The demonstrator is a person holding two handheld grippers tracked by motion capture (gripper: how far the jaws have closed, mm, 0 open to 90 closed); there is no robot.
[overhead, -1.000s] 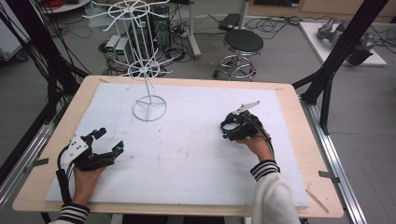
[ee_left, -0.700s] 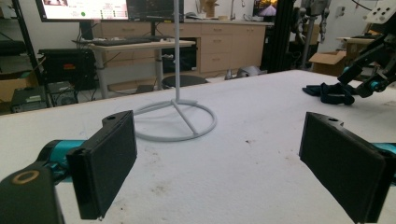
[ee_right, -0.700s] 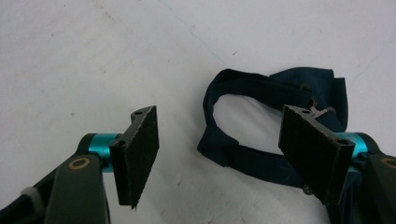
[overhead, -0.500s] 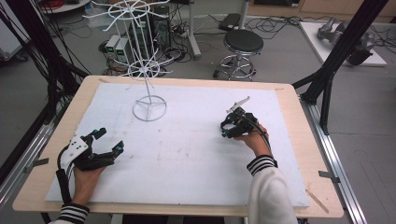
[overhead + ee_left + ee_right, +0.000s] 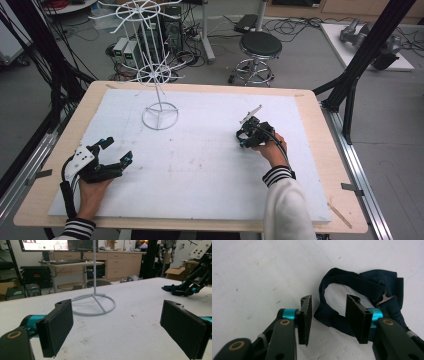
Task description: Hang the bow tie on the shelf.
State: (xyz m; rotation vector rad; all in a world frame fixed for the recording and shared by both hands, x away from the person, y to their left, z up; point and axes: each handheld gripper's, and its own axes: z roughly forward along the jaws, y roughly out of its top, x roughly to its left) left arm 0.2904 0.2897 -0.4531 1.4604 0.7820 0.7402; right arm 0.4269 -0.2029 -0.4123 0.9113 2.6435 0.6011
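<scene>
Evidently the dark blue strap point(image 5: 352, 281), a soft cloth band with a small metal hook point(image 5: 387, 299), lies crumpled on the white table point(image 5: 210, 165) under the right tool point(image 5: 329, 318), whose jaws stand apart astride its near fold. It looks light, limp and easy to bunch; pinching that folded band seems safest. The left tool point(image 5: 117, 326) rests wide apart near the wire stand point(image 5: 93, 303)

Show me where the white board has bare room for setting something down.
The widest bare stretch of the white board lies between the left gripper and the right gripper, in front of the wire stand. The far right corner is bare too. It is crowded around the dark strap under the right gripper, and at the stand's ring base.
</scene>
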